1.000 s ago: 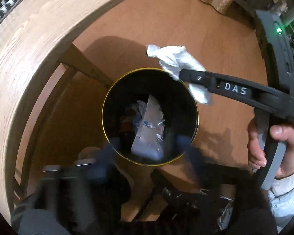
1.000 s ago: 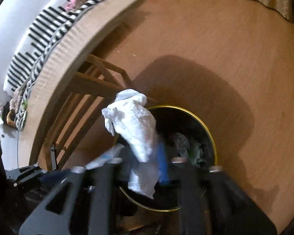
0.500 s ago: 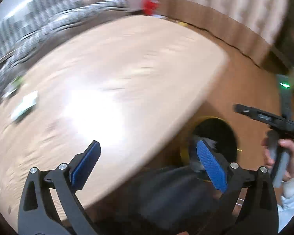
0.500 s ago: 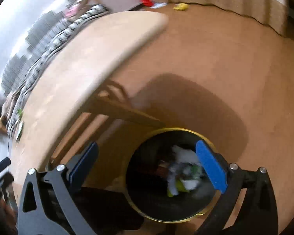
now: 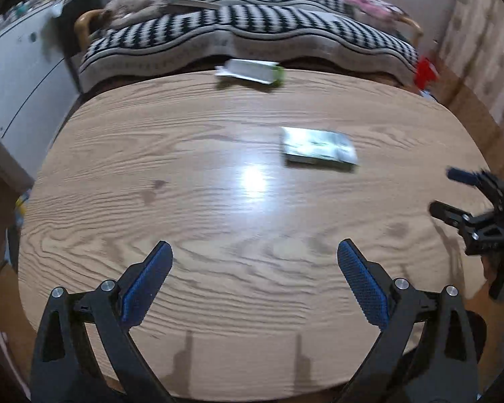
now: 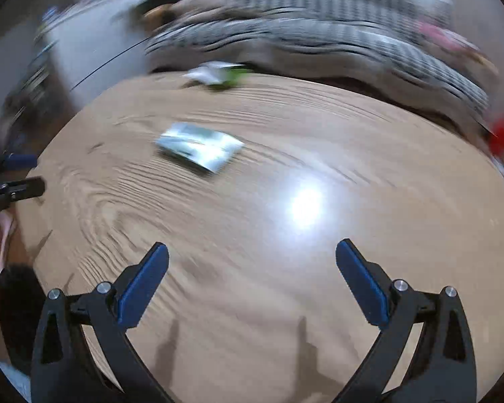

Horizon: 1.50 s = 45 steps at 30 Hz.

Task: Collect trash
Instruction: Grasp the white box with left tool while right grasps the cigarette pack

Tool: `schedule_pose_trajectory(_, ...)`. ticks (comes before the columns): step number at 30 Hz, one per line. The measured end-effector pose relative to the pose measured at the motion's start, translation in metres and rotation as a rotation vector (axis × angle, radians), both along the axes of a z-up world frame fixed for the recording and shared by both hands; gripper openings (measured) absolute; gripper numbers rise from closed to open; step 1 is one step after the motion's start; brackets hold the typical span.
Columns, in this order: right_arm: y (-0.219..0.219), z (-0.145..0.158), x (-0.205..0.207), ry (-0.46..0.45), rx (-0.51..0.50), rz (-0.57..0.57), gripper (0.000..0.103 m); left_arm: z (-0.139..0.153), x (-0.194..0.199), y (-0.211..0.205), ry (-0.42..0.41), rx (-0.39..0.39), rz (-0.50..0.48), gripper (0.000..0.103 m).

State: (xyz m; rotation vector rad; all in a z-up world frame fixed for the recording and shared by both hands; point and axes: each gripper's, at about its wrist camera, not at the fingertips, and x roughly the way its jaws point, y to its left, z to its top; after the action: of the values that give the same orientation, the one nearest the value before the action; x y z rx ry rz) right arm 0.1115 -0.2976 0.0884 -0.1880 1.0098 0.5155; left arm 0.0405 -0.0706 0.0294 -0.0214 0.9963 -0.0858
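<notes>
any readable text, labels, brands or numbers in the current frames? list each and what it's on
None can be read.
Silver packet mid-table: print on its face, too blurred to read in either view.
White and green box at the table's far edge: no lettering can be made out.
Left gripper and right gripper: no marking shows on the visible parts.
Wooden table: bare wood grain, no writing.
</notes>
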Motion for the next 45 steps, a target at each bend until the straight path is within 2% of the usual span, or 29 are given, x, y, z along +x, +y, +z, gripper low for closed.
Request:
schedule_pose_trajectory(2,0.036,-0.010,0.036,0.005,-0.053,0.101,0.096,-0.005,0.000,0.014,0.011,-0.011,0.027,0.096)
schedule_pose_trajectory(6,0.078,-0.040,0.074,0.028,-0.126,0.214,0.096,-0.027,0.010,0.041,0.056,-0.033,0.077,0.096)
schedule_pose_trajectory(10,0.099,-0.064,0.094,0.049,-0.165,0.263,0.096,-0.042,0.020,0.059,0.089,-0.043,0.110,0.096)
schedule_pose_trajectory(12,0.101,-0.066,0.098,0.052,-0.128,0.260,0.095,-0.047,0.025,0.062,0.094,-0.032,0.109,0.096)
schedule_pose_trajectory(13,0.102,-0.064,0.100,0.042,-0.115,0.249,0.090,-0.049,0.027,0.063,0.093,-0.023,0.109,0.096)
schedule_pose_trajectory(14,0.101,-0.062,0.100,0.034,-0.107,0.244,0.074,-0.050,0.029,0.063,0.091,-0.016,0.110,0.096)
schedule_pose_trajectory(15,0.101,-0.060,0.101,0.035,-0.098,0.244,0.065,-0.052,0.033,0.064,0.089,-0.011,0.111,0.096)
schedule_pose_trajectory(17,0.096,-0.059,0.103,0.062,-0.077,0.248,0.058,-0.055,0.041,0.064,0.097,-0.017,0.109,0.096)
schedule_pose_trajectory(18,0.090,-0.057,0.103,0.086,-0.060,0.238,0.058,-0.056,0.046,0.063,0.103,-0.020,0.105,0.096)
schedule_pose_trajectory(20,0.078,-0.052,0.103,0.067,-0.075,0.173,0.058,-0.057,0.059,0.058,0.115,-0.017,0.089,0.096)
schedule_pose_trajectory(24,0.018,-0.035,0.091,0.019,0.006,-0.060,0.058,-0.047,0.093,0.035,0.097,-0.040,0.062,0.096)
schedule_pose_trajectory(26,-0.015,-0.027,0.079,-0.043,0.046,-0.157,0.058,-0.036,0.119,0.021,0.067,-0.053,0.052,0.096)
schedule_pose_trajectory(29,-0.053,-0.022,0.060,-0.114,0.072,-0.274,0.058,-0.027,0.163,0.006,0.049,-0.071,0.108,0.096)
schedule_pose_trajectory(32,-0.081,-0.025,0.049,-0.131,0.126,-0.372,0.059,-0.022,0.204,-0.008,0.046,-0.085,0.175,0.096)
schedule_pose_trajectory(36,-0.099,-0.020,0.049,-0.147,0.168,-0.396,0.059,-0.016,0.263,-0.039,0.010,-0.026,0.225,0.096)
schedule_pose_trajectory(40,-0.108,-0.015,0.047,-0.155,0.204,-0.382,0.059,-0.027,0.318,-0.054,0.046,-0.023,0.281,0.096)
schedule_pose_trajectory(44,-0.108,-0.026,0.054,-0.124,0.206,-0.373,0.059,-0.051,0.355,-0.056,0.097,-0.022,0.334,0.095)
schedule_pose_trajectory(45,-0.108,-0.030,0.055,-0.113,0.201,-0.370,0.059,-0.060,0.362,-0.057,0.121,-0.044,0.324,0.087)
